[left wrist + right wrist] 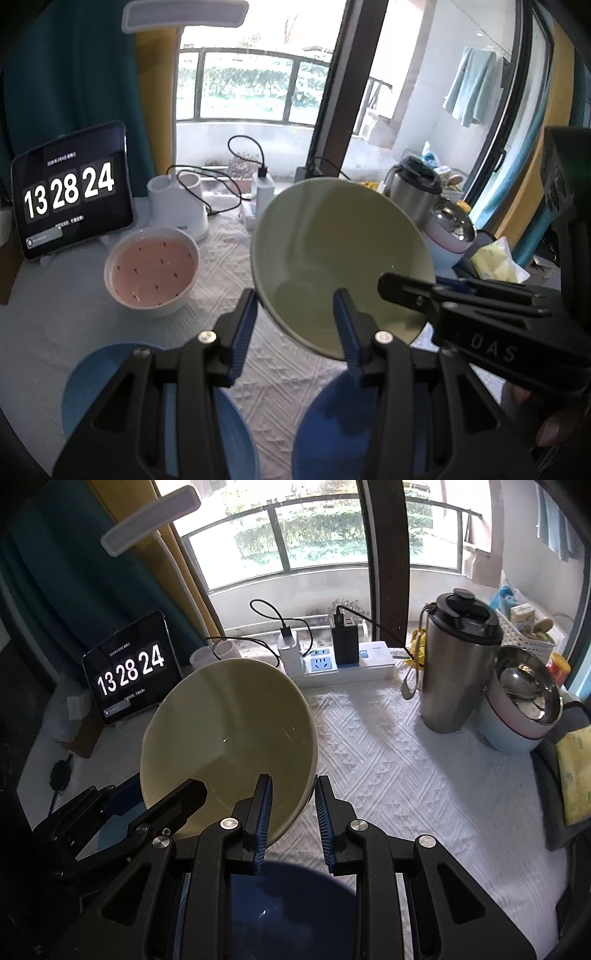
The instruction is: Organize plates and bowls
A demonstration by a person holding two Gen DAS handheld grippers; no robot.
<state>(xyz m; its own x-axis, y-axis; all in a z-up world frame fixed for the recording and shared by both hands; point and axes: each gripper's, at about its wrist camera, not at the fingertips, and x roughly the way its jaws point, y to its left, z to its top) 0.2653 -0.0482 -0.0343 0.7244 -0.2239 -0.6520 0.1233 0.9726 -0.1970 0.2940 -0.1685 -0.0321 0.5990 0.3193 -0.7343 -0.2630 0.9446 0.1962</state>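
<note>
A pale yellow-green ceramic bowl (229, 738) hangs tilted in the air above the table, its mouth turned toward both cameras. The right gripper (291, 801) has its blue ribbed fingers (263, 808) narrowed on the bowl's near rim, one pad inside the wall and the other outside it. The left gripper (295, 317) comes at the same bowl from the other side; its fingers (243, 325) straddle the lower rim at a middling spread, and whether the pads actually press on the wall I cannot tell.

Below the lifted bowl, toward the near edge of the white textured tablecloth (388, 775), sits a dark blue glossy bowl (291, 908), and just beside it on the left a lighter blue bowl (85, 380). Further back on the left stands a white bowl with a pink speckled inside (152, 271), well apart from the others.

Along the far edge, by the window, a tablet showing a flip clock (70, 192) leans at the left corner, with a white two-cup holder (177, 203) next to it and a white power strip with chargers plugged in (332, 661). At the right side stand a tall stainless steel tumbler with a black lid (458, 664) and a stack of steel-lined bowls in pink and pale blue shells (524, 705).
</note>
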